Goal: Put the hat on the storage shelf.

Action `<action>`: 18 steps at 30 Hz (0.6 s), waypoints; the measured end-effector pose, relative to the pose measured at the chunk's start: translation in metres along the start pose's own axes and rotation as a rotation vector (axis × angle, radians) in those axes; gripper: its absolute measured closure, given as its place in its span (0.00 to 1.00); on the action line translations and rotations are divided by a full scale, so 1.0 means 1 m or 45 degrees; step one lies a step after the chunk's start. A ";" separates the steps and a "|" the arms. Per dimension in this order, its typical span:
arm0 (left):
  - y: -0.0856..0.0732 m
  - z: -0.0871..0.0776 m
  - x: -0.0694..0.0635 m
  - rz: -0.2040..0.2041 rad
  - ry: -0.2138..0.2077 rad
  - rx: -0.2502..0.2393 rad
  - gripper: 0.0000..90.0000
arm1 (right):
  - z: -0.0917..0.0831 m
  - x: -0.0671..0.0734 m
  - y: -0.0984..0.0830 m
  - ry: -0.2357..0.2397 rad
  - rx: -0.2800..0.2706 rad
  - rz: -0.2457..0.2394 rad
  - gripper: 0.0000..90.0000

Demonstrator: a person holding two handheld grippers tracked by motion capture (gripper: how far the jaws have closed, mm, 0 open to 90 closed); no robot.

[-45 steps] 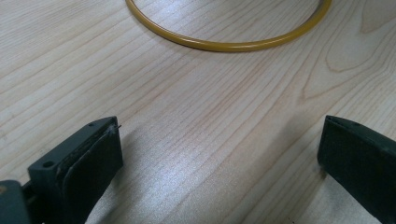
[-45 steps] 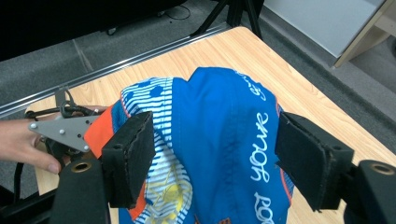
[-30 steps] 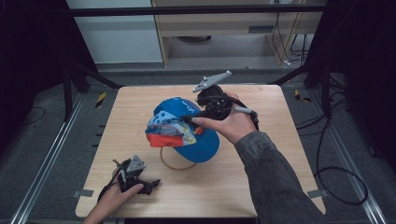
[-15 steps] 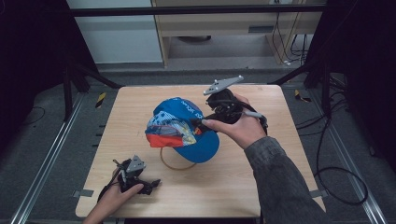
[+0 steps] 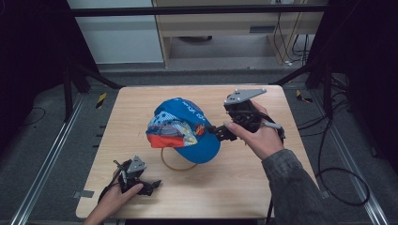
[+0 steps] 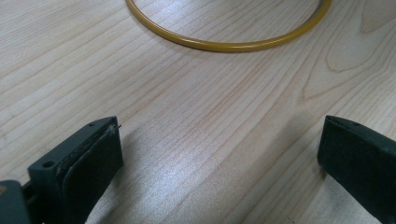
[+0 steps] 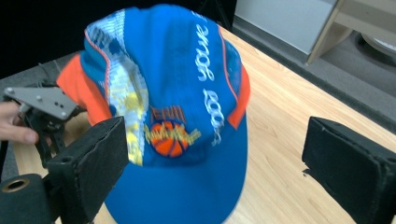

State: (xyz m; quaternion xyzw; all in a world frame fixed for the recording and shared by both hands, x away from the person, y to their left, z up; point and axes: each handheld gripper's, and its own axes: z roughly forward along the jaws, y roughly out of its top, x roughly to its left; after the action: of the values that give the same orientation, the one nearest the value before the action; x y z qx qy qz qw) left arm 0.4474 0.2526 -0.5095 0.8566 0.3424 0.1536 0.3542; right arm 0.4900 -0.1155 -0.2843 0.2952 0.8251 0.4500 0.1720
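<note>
A blue cap (image 5: 185, 126) with orange and patterned panels rests on the wooden table (image 5: 263, 187), its brim toward the near side. My right gripper (image 5: 221, 133) is just right of the cap at brim height. In the right gripper view the cap (image 7: 187, 112) lies ahead between the wide-apart pads (image 7: 95, 158), untouched. Those jaws have just been opening, with nothing pressed between them. A thin yellow ring (image 5: 174, 164) lies partly under the cap. My left gripper (image 5: 151, 185) rests open on the table near the front left corner, with the ring (image 6: 224, 45) a short way ahead of it.
The table's front edge (image 5: 187, 216) runs just below the left hand. Dark frame bars and cables stand around the table; a shelf unit (image 5: 225, 23) is beyond the far edge. The left gripper (image 7: 44, 109) lies behind the cap in the right gripper view.
The right gripper has drawn back from the cap's crown to the right and lower, and its jaws have spread. The cap stays on the table. The left gripper has not moved.
</note>
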 end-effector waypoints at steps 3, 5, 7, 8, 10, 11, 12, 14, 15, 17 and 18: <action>0.000 0.000 0.000 0.000 0.000 0.000 0.00 | -0.004 -0.003 -0.007 -0.009 0.001 0.010 0.08; 0.000 0.000 0.000 -0.005 0.000 -0.001 0.00 | -0.007 -0.005 -0.011 -0.028 0.009 0.010 0.08; 0.000 0.000 0.000 -0.006 -0.002 0.000 0.00 | -0.010 -0.007 -0.015 -0.033 0.009 0.016 0.08; 0.000 0.000 0.000 -0.006 -0.002 -0.001 0.00 | -0.013 -0.007 -0.016 -0.037 0.009 0.017 0.08; 0.000 0.000 0.000 -0.003 -0.002 0.002 0.00 | -0.018 -0.007 -0.020 -0.040 0.007 0.018 0.08; 0.000 0.000 0.000 -0.001 -0.002 0.004 0.00 | -0.019 -0.007 -0.021 -0.044 0.007 0.015 0.08; 0.000 0.000 0.000 0.000 -0.002 0.005 0.00 | -0.022 -0.007 -0.023 -0.047 0.009 0.010 0.08; 0.000 0.000 0.000 0.000 -0.002 0.005 0.00 | -0.027 -0.007 -0.026 -0.054 0.009 0.010 0.08; 0.000 0.000 0.000 -0.001 -0.002 0.004 0.00 | -0.029 -0.007 -0.028 -0.056 0.007 0.011 0.08; 0.000 0.000 0.000 -0.001 -0.002 0.005 0.00 | -0.033 -0.008 -0.033 -0.069 0.012 0.012 0.08; 0.000 0.000 0.000 -0.001 -0.002 0.004 0.00 | -0.035 -0.008 -0.035 -0.075 0.010 0.014 0.08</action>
State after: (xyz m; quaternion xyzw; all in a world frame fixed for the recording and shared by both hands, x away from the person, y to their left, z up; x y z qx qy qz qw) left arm 0.4470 0.2525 -0.5094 0.8571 0.3429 0.1523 0.3531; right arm 0.4652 -0.1579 -0.2955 0.3135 0.8198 0.4387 0.1927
